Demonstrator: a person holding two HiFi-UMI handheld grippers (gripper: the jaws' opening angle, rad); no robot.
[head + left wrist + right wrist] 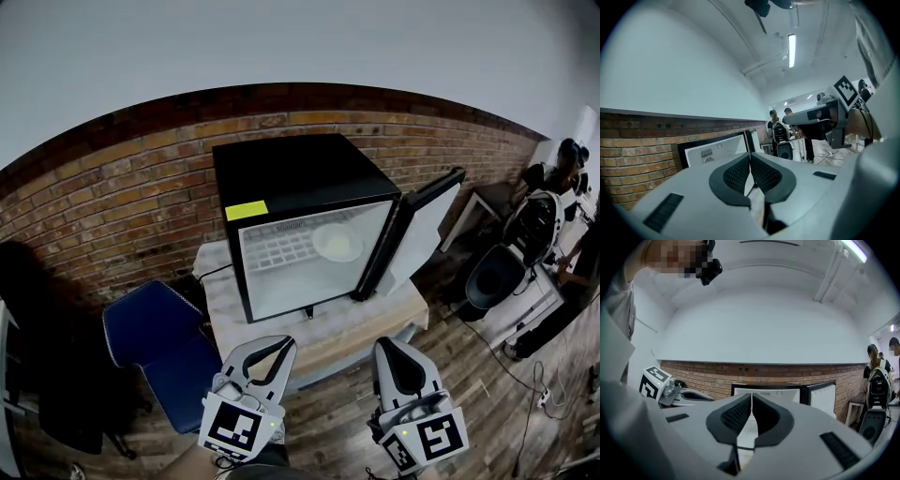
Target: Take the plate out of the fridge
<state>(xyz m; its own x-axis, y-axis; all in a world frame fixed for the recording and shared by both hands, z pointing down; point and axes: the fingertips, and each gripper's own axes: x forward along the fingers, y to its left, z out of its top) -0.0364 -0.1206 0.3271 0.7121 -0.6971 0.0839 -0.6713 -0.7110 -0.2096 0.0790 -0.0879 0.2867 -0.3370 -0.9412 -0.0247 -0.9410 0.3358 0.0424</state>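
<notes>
A black mini fridge [291, 178] stands on a small pale table [375, 323], its door [422, 225] swung open to the right. A white plate [337, 242] lies on the wire shelf inside, towards the right. Both grippers hang low in front of the table, well short of the fridge. My left gripper [284, 342] is shut with nothing in it, and my right gripper [385, 343] is shut and empty too. The left gripper view shows the fridge [717, 150] past the closed pads [740, 172]. The right gripper view has the fridge [778, 392] ahead, plate hidden.
A blue chair [155, 342] stands left of the table, near my left gripper. A brick wall [112, 197] runs behind the fridge. At the right are people [562, 173], a black round seat [494, 275] and cables [525, 384] on the wooden floor.
</notes>
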